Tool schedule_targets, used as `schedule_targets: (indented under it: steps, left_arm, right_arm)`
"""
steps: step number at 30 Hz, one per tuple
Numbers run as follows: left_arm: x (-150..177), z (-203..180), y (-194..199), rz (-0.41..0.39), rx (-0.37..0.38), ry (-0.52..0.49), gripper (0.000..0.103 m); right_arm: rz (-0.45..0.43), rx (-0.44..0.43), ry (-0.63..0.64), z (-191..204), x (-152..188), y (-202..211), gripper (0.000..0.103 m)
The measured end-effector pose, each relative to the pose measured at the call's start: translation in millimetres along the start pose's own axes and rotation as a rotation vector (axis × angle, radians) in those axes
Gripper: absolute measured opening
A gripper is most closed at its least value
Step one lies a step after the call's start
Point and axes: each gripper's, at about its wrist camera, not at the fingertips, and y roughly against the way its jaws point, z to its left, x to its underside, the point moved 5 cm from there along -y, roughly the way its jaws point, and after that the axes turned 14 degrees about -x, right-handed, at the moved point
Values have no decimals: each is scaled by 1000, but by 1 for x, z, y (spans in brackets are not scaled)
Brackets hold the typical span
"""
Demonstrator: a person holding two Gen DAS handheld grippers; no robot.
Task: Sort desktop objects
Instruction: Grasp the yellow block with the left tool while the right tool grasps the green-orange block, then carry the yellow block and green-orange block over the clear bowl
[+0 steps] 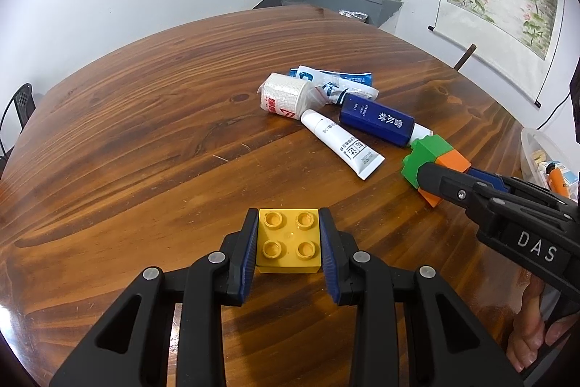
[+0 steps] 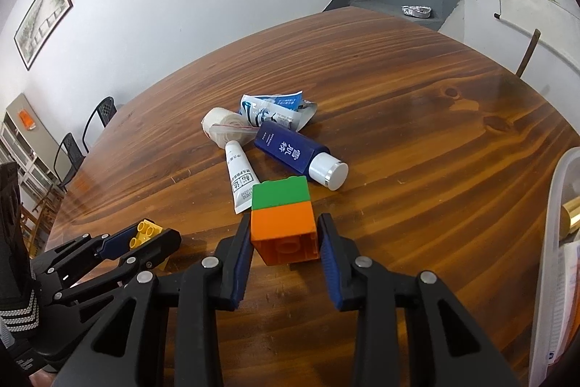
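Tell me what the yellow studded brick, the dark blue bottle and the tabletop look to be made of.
Yellow studded brick: moulded plastic, apparently; smooth, faintly glossy studs.
Dark blue bottle: glossy, either plastic or glass, with a white cap ending in a shiny, metallic-looking disc.
Tabletop: varnished wood by its look, with grain, knots and reflections.

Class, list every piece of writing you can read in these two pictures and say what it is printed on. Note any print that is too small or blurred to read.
"DAS": white letters on the black body of the right gripper.
"雪肌精": white characters on the blue bottle; its smaller lines are too small.
White tube: dark print, too blurred to read.
Crumpled blue-and-white packet: print unreadable.
Bandage roll: red marks, unreadable.
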Motion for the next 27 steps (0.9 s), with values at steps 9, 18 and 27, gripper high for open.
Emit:
schedule_targets:
  steps: [9,18,27]
  left_arm:
    - [-2,-9,12,-28,29,-5,34]
    - [-2,-18,26,-27,125,14,34]
    - [2,-33,40,-56,151,-24,34]
  right_arm:
    - [-51,8,-28,-9,-3,14,39]
    - [-125,39,-78,-17,2,37,39]
    - [-173,78,-56,-11,6,65,39]
